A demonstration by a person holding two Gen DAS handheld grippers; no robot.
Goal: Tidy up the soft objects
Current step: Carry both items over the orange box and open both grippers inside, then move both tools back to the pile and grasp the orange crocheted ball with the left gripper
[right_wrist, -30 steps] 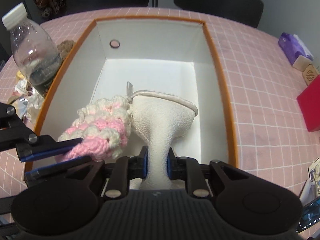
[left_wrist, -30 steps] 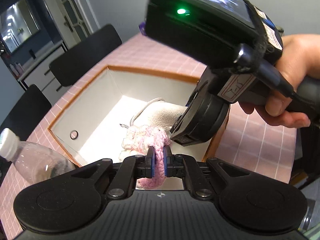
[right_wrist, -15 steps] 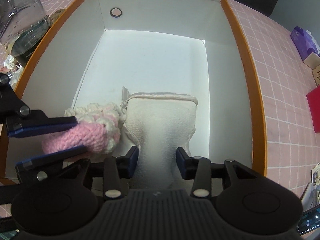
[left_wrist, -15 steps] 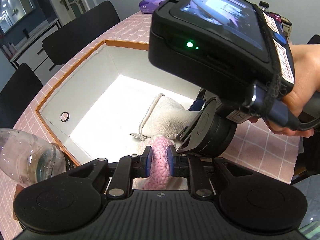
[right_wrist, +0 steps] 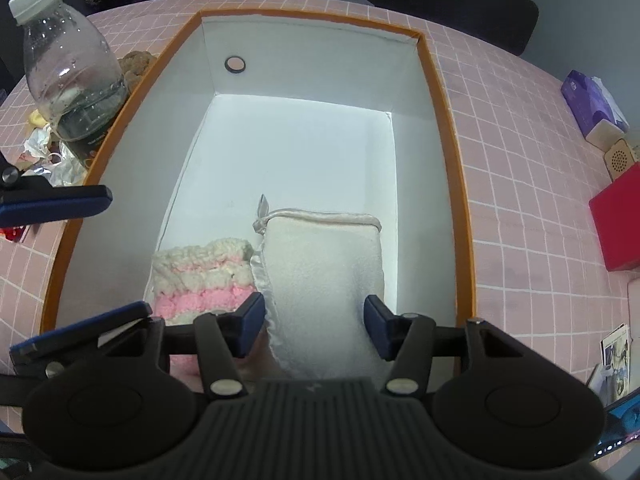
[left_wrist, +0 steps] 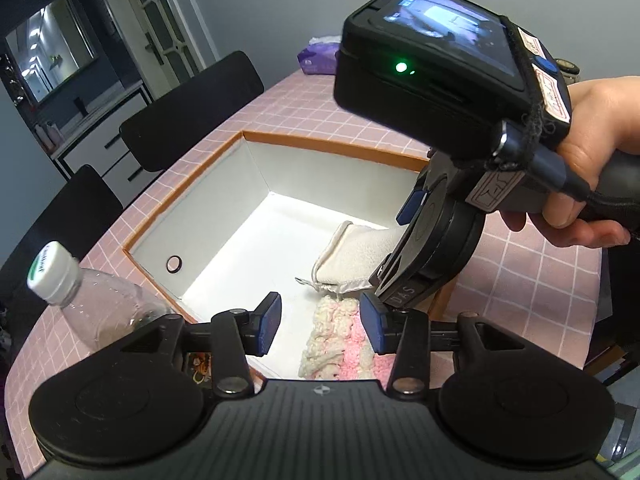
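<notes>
Right gripper (right_wrist: 314,330) stands wide, jaws either side of the white towelling pouch (right_wrist: 324,264) without gripping it; left gripper (left_wrist: 320,322) likewise wide above the pink-and-white knitted piece (left_wrist: 340,340). Both soft items lie side by side at the near end of the orange-rimmed box (right_wrist: 440,92), lower centre of frame, so placement appears done; withdrawal remains. Only the right view shows a brownish, possibly soft item (right_wrist: 136,62), upper left beside the bottle (right_wrist: 68,72), outside the box.
</notes>
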